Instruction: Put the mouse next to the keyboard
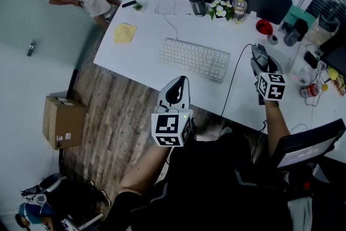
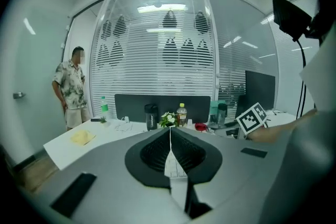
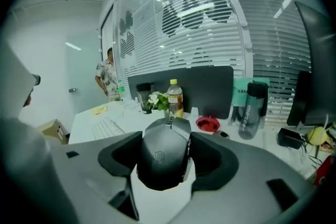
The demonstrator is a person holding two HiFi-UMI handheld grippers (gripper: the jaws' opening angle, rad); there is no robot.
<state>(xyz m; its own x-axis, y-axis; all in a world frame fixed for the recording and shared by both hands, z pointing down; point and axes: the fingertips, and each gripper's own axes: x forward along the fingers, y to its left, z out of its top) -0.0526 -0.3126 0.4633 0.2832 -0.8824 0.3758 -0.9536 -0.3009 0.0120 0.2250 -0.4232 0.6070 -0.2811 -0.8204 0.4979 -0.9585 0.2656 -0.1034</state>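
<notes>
Between the jaws of the right claw (image 3: 167,136) sits the black mouse (image 3: 161,157). The pads look snug against both its sides, so the claw's got hold of it even with the jaws standing pretty wide. Mouse and claw are down at the white bench (image 1: 146,57), though I honestly can't tell if the mouse is resting on it or just off it. A black cable (image 1: 233,76) trails from the mouse back toward the near edge, just left of the claw. Straight ahead of the claw there's a red dish (image 3: 208,123), then a yellow-capped bottle (image 3: 174,96) and some flowers (image 3: 156,99), with a grey flask (image 3: 249,110) off to the front-right. The keyboard (image 1: 194,58) lies well to the claw's left. The left claw (image 1: 177,89) has its jaws pressed together with nothing in them, and it hangs past the bench's near edge, over the wood floor (image 1: 121,116).
</notes>
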